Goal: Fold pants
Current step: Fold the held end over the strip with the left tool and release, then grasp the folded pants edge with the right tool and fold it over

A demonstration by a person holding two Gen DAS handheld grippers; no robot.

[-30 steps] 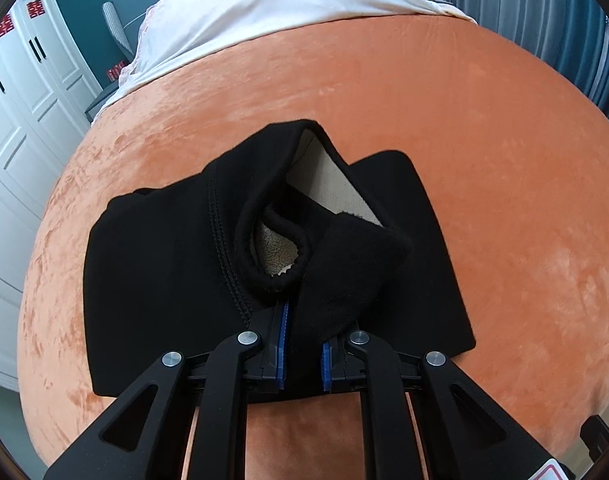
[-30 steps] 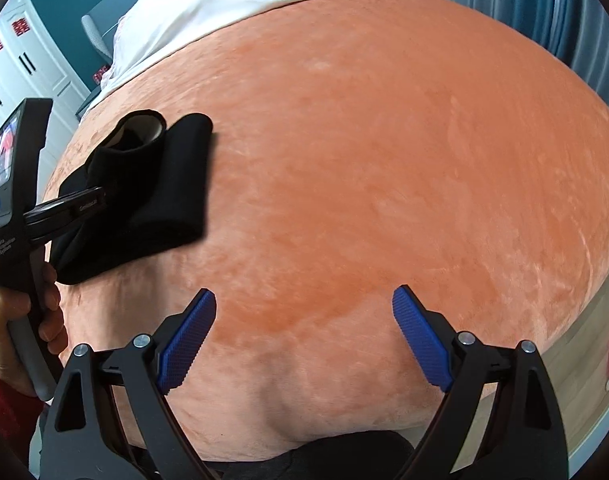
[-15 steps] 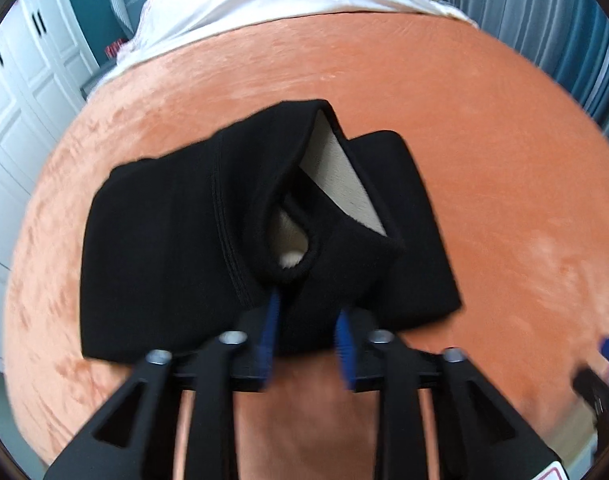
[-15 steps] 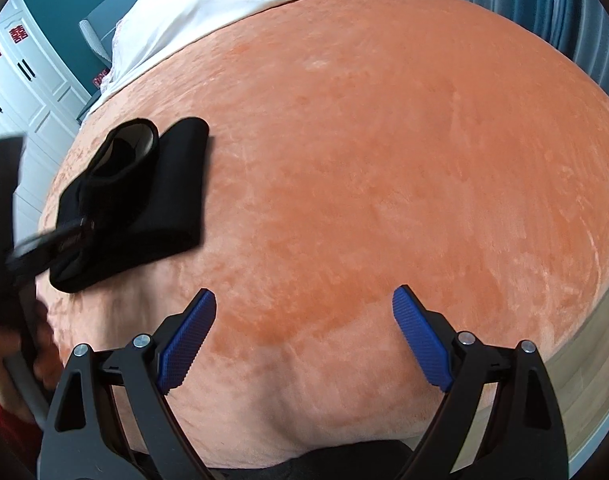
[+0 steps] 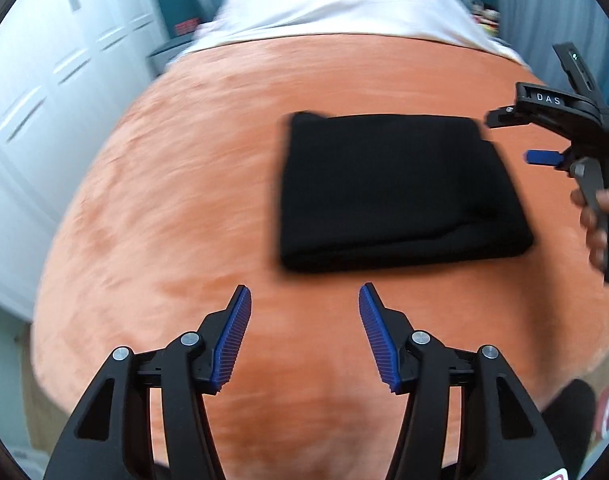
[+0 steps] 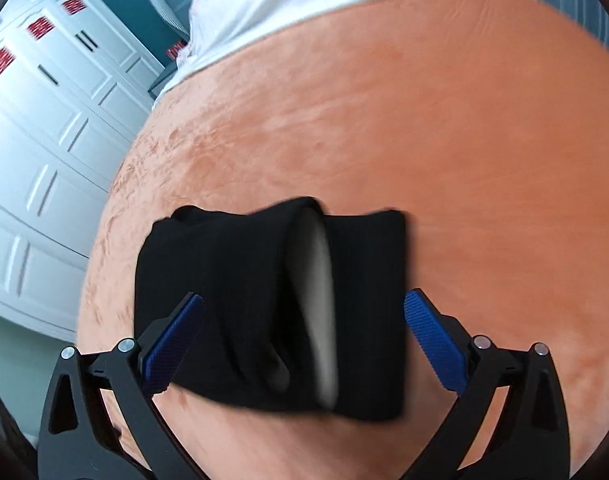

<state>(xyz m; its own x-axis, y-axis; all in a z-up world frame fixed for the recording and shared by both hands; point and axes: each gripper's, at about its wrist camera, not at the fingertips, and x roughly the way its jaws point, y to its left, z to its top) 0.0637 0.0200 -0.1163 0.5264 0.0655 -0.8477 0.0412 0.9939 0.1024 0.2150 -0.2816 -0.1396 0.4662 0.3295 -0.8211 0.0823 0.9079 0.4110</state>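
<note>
The left gripper [image 5: 304, 332] has let go. A second ago it was pinching a raised fold of the pants [image 5: 392, 192]; now its fingers stand spread and empty, drawn back toward the near edge of the bed [image 5: 176, 184], apart from the cloth. The pants lie as a flat black rectangle on the orange cover, set toward the right of centre in the left view, with no flap standing up there. I judge the last fold laid and the task close to done.

The right gripper [image 6: 304, 344] has come in from open bedding and now hangs over the bundle, fingers wide, one past each side of it. Whether they touch the cloth cannot be told. From this side a pale lining still shows along a seam between two layers, so the top may want pressing flat.

Room to move is ample: bare cover lies all round the pants, the white pillow [image 5: 336, 4] sits well apart at the far edge, and the wardrobe [image 5: 44, 92] stands off the bed's left side.
</note>
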